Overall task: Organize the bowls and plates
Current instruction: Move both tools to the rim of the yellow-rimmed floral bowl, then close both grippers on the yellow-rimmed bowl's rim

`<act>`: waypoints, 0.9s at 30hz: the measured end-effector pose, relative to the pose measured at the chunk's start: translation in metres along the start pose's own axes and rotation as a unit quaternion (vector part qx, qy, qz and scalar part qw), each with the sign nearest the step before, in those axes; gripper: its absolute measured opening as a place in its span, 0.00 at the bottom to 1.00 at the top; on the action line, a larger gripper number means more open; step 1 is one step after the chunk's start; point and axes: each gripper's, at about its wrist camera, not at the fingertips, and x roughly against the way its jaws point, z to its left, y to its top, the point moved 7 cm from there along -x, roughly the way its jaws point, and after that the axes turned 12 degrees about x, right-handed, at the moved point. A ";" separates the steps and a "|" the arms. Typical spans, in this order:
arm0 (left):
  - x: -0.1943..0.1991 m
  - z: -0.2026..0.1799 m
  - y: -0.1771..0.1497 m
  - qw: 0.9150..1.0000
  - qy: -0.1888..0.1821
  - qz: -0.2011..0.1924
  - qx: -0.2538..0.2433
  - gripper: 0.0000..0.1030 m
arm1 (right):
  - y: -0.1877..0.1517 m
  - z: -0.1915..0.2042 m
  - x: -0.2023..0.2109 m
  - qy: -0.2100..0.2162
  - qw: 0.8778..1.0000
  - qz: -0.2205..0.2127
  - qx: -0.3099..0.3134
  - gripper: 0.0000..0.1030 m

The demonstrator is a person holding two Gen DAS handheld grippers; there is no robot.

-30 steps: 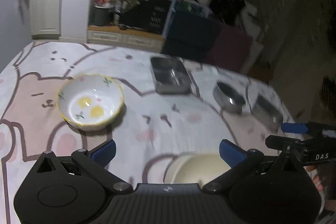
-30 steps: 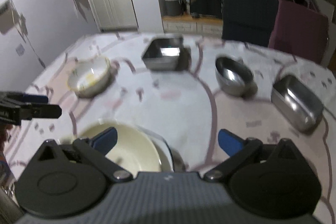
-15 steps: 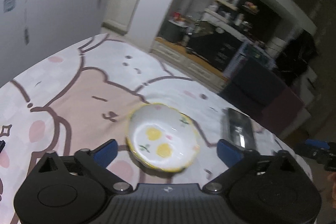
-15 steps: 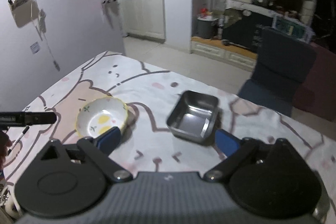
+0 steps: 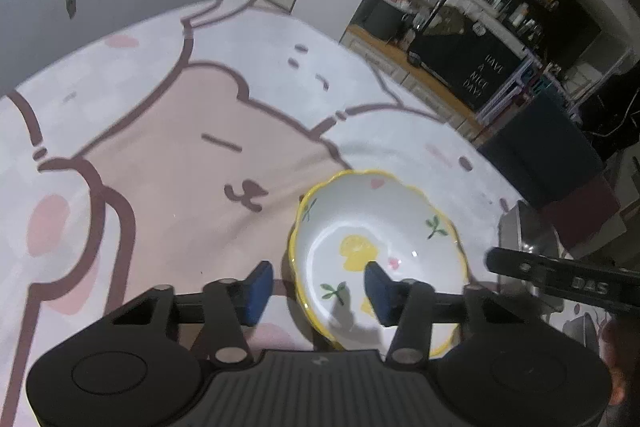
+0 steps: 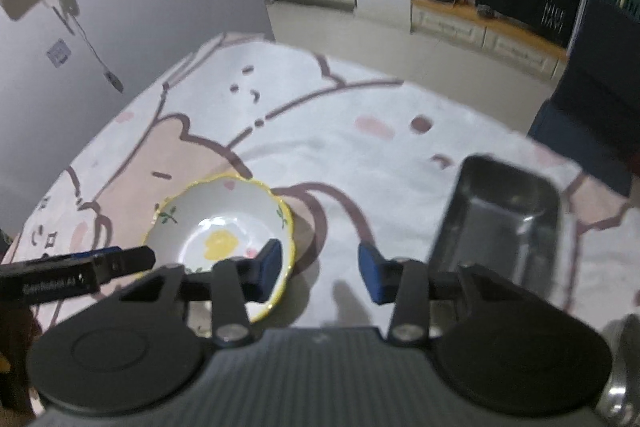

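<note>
A white bowl (image 5: 380, 247) with a yellow scalloped rim and yellow fruit prints stands on the cartoon tablecloth (image 5: 168, 163). My left gripper (image 5: 318, 291) straddles the bowl's left rim, one pad outside and one inside, its jaws closing, with neither pad seen to press. From the other side, my right gripper (image 6: 318, 269) straddles the right rim of the same bowl (image 6: 220, 231). Its jaws are closing too, one pad inside the bowl and the other over bare cloth. Each gripper shows as a black bar in the other's view.
A rectangular steel tray (image 6: 500, 219) sits just right of the bowl; its edge (image 5: 516, 227) also shows in the left wrist view. A dark chair (image 6: 592, 115) stands at the table's far side. A grey wall (image 6: 120, 7) is close on the left.
Both grippers swung left across the table and came down at the flowered bowl, and both jaws narrowed. The cream plate and the other steel dishes have left the views.
</note>
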 end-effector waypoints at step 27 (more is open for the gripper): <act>-0.016 -0.001 -0.005 0.999 0.009 0.031 -0.017 0.10 | -0.014 0.020 -0.062 0.049 0.999 0.020 0.000 0.08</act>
